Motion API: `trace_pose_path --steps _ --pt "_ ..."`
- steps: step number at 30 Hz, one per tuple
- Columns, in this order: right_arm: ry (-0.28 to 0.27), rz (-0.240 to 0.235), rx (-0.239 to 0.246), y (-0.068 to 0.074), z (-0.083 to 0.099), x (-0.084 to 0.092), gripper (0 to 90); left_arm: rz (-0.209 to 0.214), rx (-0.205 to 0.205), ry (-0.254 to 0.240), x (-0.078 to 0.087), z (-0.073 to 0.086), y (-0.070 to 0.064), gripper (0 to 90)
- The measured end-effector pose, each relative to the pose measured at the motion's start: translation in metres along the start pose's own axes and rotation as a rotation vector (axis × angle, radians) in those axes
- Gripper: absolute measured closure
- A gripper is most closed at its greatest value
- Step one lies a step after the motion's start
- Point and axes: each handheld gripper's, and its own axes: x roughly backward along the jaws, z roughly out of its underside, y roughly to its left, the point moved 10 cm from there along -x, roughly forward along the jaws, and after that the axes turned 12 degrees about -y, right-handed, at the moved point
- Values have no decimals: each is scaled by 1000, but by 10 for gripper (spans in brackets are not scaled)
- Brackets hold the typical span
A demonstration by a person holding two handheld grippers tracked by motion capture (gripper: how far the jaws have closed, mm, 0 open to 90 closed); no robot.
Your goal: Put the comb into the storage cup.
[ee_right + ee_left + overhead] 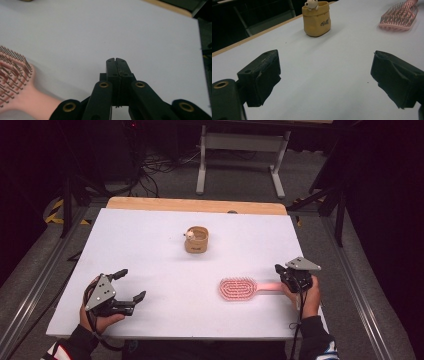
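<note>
The room is dark, with a grey floor, black cables and a pale stand point(240, 150) beyond the far end. The table point(150, 245) is white on top, with a wooden strip point(195, 205) along its far edge.

On the right half lies the pink brush point(239, 288), bristles up. Its long axis runs across the table, head towards the middle, handle pointing right at the right gripper point(281, 272). That hand is by far the nearer one. In the right gripper view the jaws are pressed flat together with nothing between them, and the brush point(15, 80) handle passes just to their left, so the brush is beside the gripper, not in it. Any grab would, I think, need the jaws to open and shift sideways over the handle.

The left gripper point(131, 283) rests well apart at the near left, jaws spread wide and empty. From the left gripper view the brush point(399, 17) sits far off to the right.

Farther back, near the middle, a small tan pouch point(197, 240) stands upright with a tiny toy point(190, 234) peeking over its rim.
</note>
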Motion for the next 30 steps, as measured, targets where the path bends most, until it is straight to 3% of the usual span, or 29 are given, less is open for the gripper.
trace_pose_path --steps 5,7,11,17,30 --pt "111 -15 5 0 26 -6 900 12 1 -4 0 0 0 104" --pt "129 -12 -2 -2 32 -6 900 11 8 -8 -1 0 1 104" --pt "132 -17 -36 -4 34 -1 900 2 15 -9 -1 0 3 104" --pt "159 -43 -39 -3 36 4 900 10 1 0 -1 0 1 103" --pt "192 -98 -12 5 42 21 900 18 12 2 0 1 -1 101"
